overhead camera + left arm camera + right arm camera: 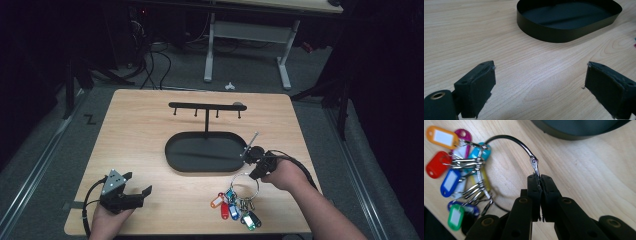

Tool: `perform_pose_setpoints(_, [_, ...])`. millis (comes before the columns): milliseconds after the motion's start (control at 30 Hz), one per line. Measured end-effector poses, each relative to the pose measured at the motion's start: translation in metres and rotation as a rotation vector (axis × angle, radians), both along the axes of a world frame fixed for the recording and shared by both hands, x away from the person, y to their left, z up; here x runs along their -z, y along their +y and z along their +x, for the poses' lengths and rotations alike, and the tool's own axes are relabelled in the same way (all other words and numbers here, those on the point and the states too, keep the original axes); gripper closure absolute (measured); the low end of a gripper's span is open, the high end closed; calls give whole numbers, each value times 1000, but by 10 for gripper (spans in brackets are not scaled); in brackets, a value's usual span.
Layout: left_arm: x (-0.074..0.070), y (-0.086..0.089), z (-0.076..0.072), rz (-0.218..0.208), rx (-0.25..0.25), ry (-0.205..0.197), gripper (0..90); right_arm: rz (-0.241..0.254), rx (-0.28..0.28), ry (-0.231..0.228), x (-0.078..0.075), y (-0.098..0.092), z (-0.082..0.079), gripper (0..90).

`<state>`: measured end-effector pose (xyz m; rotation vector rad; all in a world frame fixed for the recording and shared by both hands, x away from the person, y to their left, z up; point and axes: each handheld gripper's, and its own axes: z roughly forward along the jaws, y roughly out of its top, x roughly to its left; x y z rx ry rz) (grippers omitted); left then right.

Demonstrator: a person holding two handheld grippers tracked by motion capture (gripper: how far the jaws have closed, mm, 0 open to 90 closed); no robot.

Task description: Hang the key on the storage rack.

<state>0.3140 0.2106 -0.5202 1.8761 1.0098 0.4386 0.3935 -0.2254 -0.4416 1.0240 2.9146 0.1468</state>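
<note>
The key ring (506, 147) was pinched at its clasp by the closed right gripper (540, 178), near the table's (150, 125) front right corner. Its tags (235, 207) apparently trailed on the wood; such a thin pinch could slip. The left gripper (132, 192) was held open, empty.

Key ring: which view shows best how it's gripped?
The right gripper view: the right gripper's fingers are shut on the key ring at its clasp. The high view shows the key ring small beside the hand; the left gripper view shows table and tray.
</note>
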Motion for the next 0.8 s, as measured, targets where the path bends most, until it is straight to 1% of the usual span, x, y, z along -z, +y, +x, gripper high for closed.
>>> perform_pose_setpoints(67, [0, 0, 0, 1, 5, 0, 104, -1, -5, -10, -9, 2, -3, 873])
perform_pose_setpoints(100, [0, 0, 0, 1, 5, 0, 105, -1, -5, -10, -9, 2, -3, 873])
perform_pose_setpoints(133, [0, -1, 0, 0, 9, 1, 105, 1, -4, -28, -22, 4, -6, 874])
perform_pose_setpoints(200, [0, -1, -1, 0, 13, 0, 105, 7, -7, -37, -31, 5, -8, 874])
perform_pose_setpoints(233, [0, -1, -1, 0, 13, 0, 105, 7, -7, -37, -31, 5, -8, 874])
perform_pose_setpoints(267, [0, -1, -1, 0, 12, -2, 105, 26, -3, -35, -43, 5, -10, 875])
perform_pose_setpoints(333, [-1, 0, -1, -3, 11, -3, 106, 31, -4, -42, -54, 6, -10, 876])
perform_pose_setpoints(400, [-1, 0, -1, -4, 12, -2, 105, 30, -6, -48, -62, 7, -11, 876])
perform_pose_setpoints(433, [-1, 0, -1, -4, 12, -2, 106, 30, -6, -48, -62, 7, -11, 876])
perform_pose_setpoints(467, [-1, 0, -1, -2, 14, -4, 106, 31, -12, -55, -69, 8, -11, 877])
perform_pose_setpoints(500, [-1, 0, -1, -1, 14, -4, 106, 31, -12, -55, -69, 8, -11, 877])
perform_pose_setpoints(533, [0, 0, -1, -1, 14, -5, 106, 32, -12, -62, -77, 8, -11, 877])
perform_pose_setpoints(567, [0, 0, -1, -1, 14, -5, 106, 32, -12, -62, -77, 8, -11, 877])
perform_pose_setpoints(600, [0, 0, -1, -3, 14, -4, 106, 29, -18, -80, -86, 8, -11, 877])
perform_pose_setpoints(633, [0, 0, -1, -3, 14, -4, 106, 29, -18, -80, -86, 8, -11, 877])
perform_pose_setpoints(667, [0, 0, -1, -4, 14, -4, 106, 32, -19, -88, -90, 8, -10, 877])
perform_pose_setpoints(700, [0, 0, -1, -4, 14, -5, 107, 31, -13, -98, -99, 8, -10, 877])
perform_pose_setpoints(733, [0, 0, -1, -4, 14, -5, 107, 31, -13, -98, -99, 8, -10, 877])
perform_pose_setpoints(767, [0, 0, -1, -4, 13, -5, 107, 31, -15, -110, -108, 9, -9, 877])
perform_pose_setpoints(800, [0, 0, -1, -4, 13, -4, 107, 34, -17, -111, -111, 10, -9, 877])
